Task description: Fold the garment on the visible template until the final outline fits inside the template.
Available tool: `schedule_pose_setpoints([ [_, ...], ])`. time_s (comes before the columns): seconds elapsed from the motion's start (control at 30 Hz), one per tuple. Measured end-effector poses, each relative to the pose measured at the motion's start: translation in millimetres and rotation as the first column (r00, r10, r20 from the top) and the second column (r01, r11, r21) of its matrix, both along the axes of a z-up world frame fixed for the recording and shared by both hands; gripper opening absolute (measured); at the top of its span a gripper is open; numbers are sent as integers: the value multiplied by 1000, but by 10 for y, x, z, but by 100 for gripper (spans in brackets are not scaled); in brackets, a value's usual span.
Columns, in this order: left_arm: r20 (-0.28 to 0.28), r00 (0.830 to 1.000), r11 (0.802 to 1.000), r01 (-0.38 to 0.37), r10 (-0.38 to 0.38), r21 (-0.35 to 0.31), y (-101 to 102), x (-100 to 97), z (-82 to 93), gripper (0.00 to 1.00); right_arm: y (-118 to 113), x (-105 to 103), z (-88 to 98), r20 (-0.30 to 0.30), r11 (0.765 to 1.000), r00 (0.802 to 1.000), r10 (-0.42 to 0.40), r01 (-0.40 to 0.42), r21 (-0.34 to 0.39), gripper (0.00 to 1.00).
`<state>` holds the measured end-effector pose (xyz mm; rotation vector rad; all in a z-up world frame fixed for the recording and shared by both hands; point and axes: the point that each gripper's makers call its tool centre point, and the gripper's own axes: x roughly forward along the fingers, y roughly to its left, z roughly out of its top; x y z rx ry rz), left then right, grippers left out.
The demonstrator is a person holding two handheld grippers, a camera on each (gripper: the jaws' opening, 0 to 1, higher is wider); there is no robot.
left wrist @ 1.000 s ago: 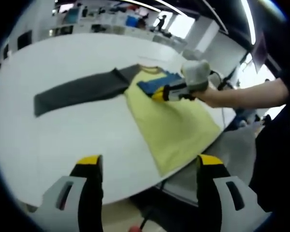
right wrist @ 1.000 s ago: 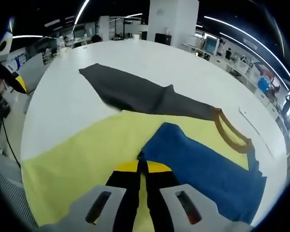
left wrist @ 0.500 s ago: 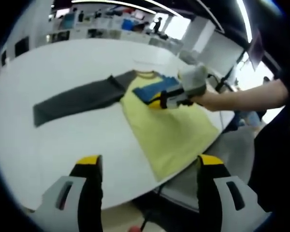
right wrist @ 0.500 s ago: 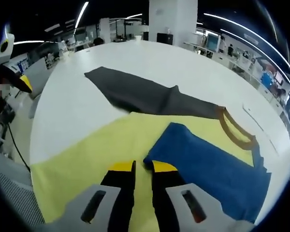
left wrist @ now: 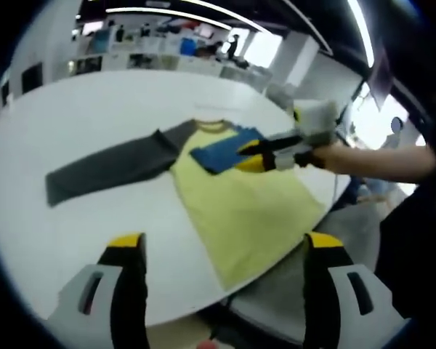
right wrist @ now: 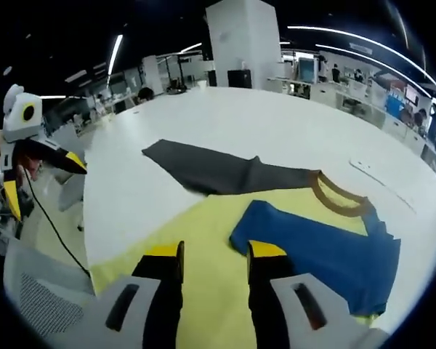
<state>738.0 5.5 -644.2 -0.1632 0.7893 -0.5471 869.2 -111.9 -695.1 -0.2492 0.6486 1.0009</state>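
Garment: a yellow-bodied long-sleeved shirt [left wrist: 243,211] with one blue sleeve, one dark grey sleeve and a brown collar lies flat on the round white table [left wrist: 73,218], its hem close to the table's near edge.
Blue sleeve [right wrist: 327,247]: folded inward and resting on the yellow chest; I judge this fold complete.
Grey sleeve [left wrist: 105,166]: stretched straight out over bare tabletop, not yet folded.
Body: at full length, no lengthwise fold started.
Progress: early by my reckoning, one fold of several; the grey sleeve and the body folds remain.
Left gripper [left wrist: 221,247]: held back off the near table edge, jaws spread wide, holding nothing.
Right gripper [right wrist: 214,254]: above the yellow chest just beside the blue sleeve's cuff, jaws parted by a narrow gap, nothing between them; the left gripper view shows it [left wrist: 248,154] by the folded sleeve.
Template: no clear outline found; a faint line on the table beyond the collar [right wrist: 381,182] may belong to it, but I cannot tell.
Cut off: the shirt's hem runs under the right gripper's jaws in the right gripper view.
Contact: whether the right gripper's tips touch the cloth cannot be settled.
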Motion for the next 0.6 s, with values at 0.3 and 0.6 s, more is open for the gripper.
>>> schedule_pose_setpoints([
  [0.3, 20, 1000, 1000, 22, -22, 5, -106, -47, 99, 86, -413, -275, 168, -37, 999, 999, -31, 32, 32, 65],
  [0.6, 47, 999, 1000, 16, -17, 18, -110, -63, 208, 86, -991, -436, 386, -37, 989, 990, -132, 134, 57, 81],
])
